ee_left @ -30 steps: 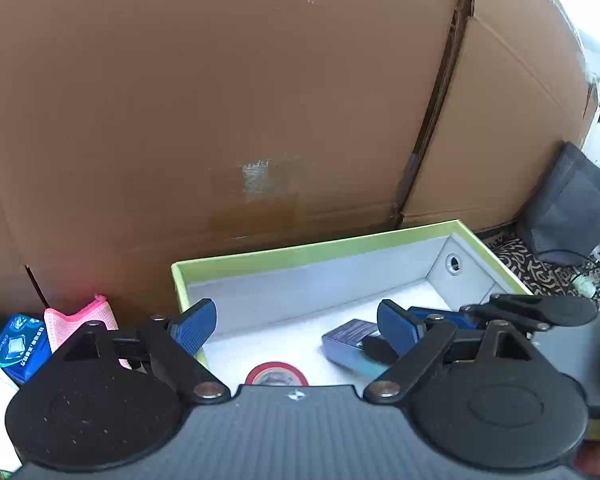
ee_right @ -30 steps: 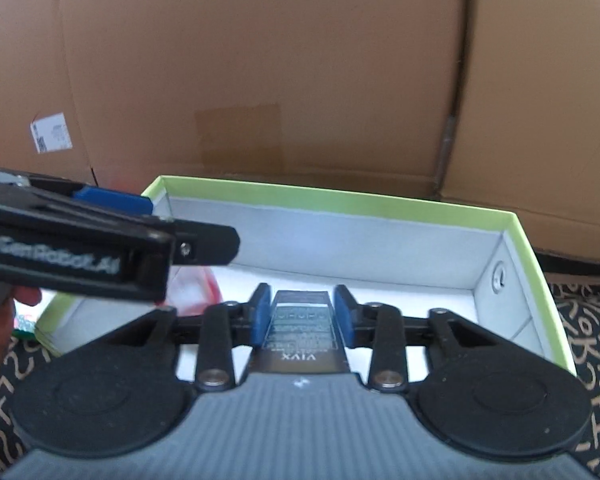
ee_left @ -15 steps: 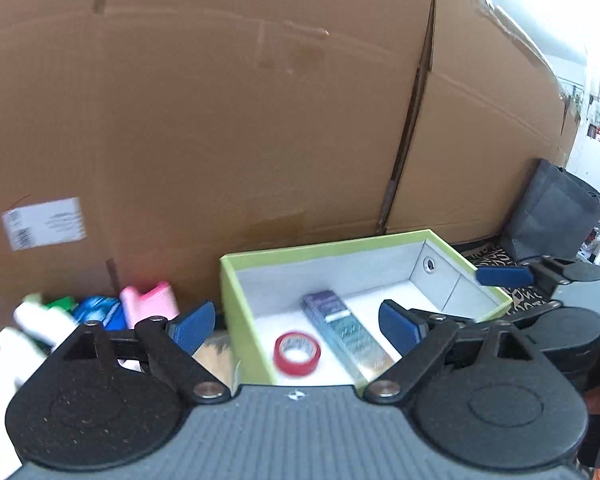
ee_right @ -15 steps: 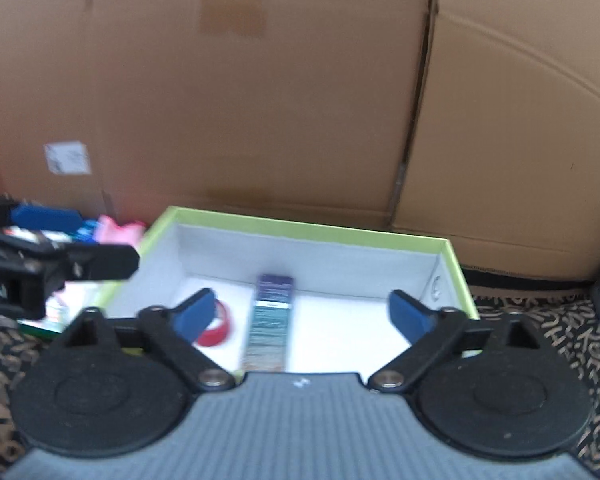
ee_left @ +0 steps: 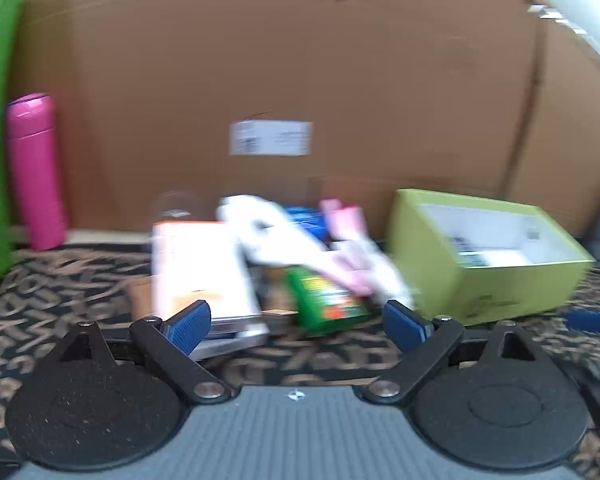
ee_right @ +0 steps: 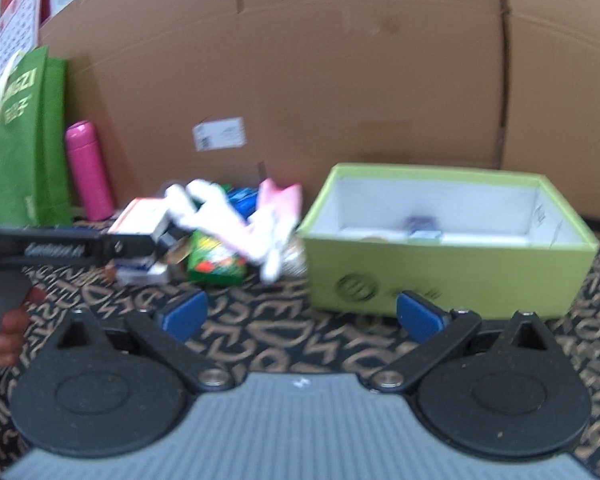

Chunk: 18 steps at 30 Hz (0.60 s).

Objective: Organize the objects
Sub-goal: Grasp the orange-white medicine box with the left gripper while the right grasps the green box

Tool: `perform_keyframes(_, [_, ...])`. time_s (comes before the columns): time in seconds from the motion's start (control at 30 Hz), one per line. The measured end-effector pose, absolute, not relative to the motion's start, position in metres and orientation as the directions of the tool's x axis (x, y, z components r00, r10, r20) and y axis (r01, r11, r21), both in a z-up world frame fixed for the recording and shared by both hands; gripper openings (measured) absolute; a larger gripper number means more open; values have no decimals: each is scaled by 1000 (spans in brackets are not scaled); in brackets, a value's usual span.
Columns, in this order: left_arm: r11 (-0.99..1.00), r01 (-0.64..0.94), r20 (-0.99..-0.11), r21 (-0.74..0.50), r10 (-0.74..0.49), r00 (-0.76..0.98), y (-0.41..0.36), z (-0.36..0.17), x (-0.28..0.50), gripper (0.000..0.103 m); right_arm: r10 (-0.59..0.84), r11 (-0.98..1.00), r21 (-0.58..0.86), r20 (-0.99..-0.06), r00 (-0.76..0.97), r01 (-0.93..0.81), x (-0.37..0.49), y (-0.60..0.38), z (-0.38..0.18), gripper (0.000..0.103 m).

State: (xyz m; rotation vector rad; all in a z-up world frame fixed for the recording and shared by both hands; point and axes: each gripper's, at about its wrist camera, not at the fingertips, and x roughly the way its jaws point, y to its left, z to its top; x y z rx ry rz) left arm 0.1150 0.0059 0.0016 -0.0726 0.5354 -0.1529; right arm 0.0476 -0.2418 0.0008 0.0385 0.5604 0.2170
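A lime-green open box stands on the patterned mat; it also shows in the left wrist view. A dark purple pack lies inside it. A heap of loose items lies left of the box: a green packet, white and pink cloths, a white-orange box. My right gripper is open and empty, in front of the box. My left gripper is open and empty, facing the heap; its body shows in the right wrist view.
A large cardboard wall stands behind everything. A pink bottle and a green bag stand at the far left. The mat lies between the grippers and the items.
My right gripper let go of the purple pack inside the box and drew back. My left gripper drew back and swung left toward the heap. Both views are blurred by motion.
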Motion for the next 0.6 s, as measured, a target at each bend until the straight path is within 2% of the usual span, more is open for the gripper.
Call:
perform_keyframes(0.23, [1000, -6, -533, -24, -8, 846, 29, -16, 151, 96, 297, 954, 159, -577, 761, -252, 50, -205, -29, 103])
perform_keyframes(0.5, [1000, -12, -600, 22, 23, 800, 30, -41, 197, 95, 315, 949, 173, -593, 741, -265, 63, -180, -38, 103])
perform_keyframes(0.57, [1000, 19, -617, -8, -20, 787, 37, -45, 198, 70, 312, 949, 156, -599, 737, -274, 68, -174, -40, 103])
perform_keyframes(0.6, [1000, 18, -605, 2, -14, 796, 39, -44, 194, 70, 310, 949, 147, -599, 739, -279, 70, -172, -41, 103])
